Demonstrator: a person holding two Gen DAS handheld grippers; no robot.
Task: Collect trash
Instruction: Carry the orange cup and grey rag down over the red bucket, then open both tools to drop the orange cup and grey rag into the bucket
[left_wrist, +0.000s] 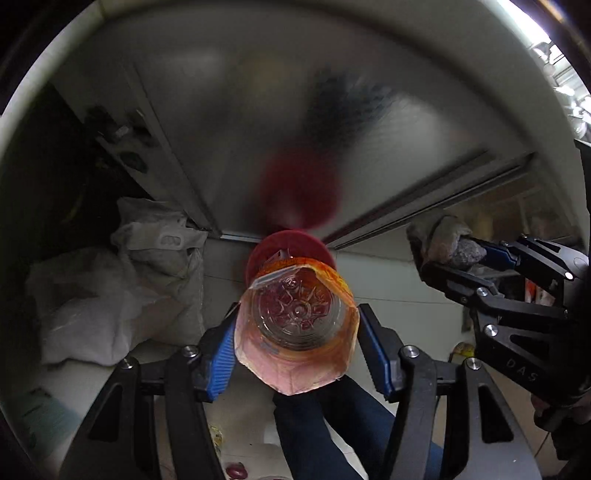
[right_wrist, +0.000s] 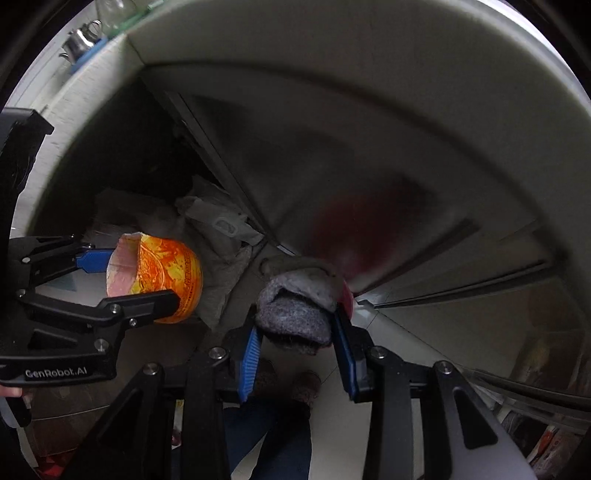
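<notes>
My left gripper (left_wrist: 295, 325) points down and is shut on an orange and yellow printed plastic container (left_wrist: 295, 314); I look at its clear ribbed bottom. The right wrist view shows this container (right_wrist: 162, 277) from the side, between the left gripper's (right_wrist: 122, 280) fingers. My right gripper (right_wrist: 295, 321) is shut on a wad of grey cloth (right_wrist: 295, 314), which bulges out past the blue pads. In the left wrist view the right gripper (left_wrist: 454, 258) and its cloth (left_wrist: 443, 240) are at the right. A red round thing (left_wrist: 291, 247) lies right beyond the container, mostly hidden.
A steel cabinet front (left_wrist: 258, 129) under a white counter edge (right_wrist: 332, 55) rises ahead, with a red blur reflected in it. White sacks (left_wrist: 129, 280) are heaped on the floor at the left. A person's dark blue trouser legs (left_wrist: 332, 424) stand below the grippers.
</notes>
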